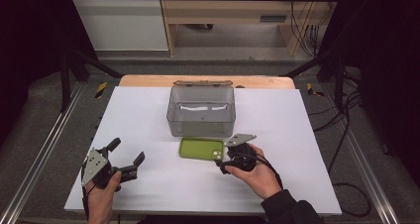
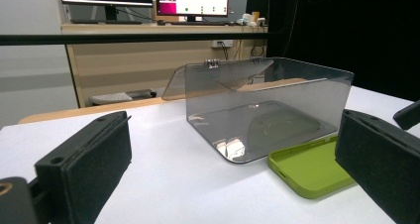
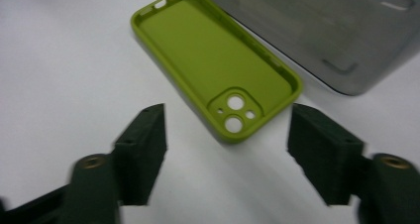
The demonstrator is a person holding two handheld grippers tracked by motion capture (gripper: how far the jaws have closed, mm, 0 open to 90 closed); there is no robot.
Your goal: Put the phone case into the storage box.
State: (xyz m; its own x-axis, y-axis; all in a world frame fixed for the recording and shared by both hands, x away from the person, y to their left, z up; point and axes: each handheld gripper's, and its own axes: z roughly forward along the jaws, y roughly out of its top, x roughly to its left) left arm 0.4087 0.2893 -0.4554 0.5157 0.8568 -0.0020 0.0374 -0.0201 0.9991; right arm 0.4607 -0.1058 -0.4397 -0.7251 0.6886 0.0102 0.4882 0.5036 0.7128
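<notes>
A green phone case [image 1: 200, 148] lies hollow side up on the white table, just in front of a clear grey box [image 1: 201, 111] whose lid is swung back. My right gripper [image 1: 222, 159] stands open right at the case's camera-hole corner [image 3: 233, 112], a jaw on either side, nothing held. My left gripper [image 1: 127, 157] is open over the front left of the table, well left of the case [image 2: 309, 167], and looks toward the box [image 2: 265, 107].
The white sheet [image 1: 148, 120] covers most of a wooden table. Black frame rails run along both sides. Cables hang off to the right, and a wooden shelf unit stands beyond the far edge.
</notes>
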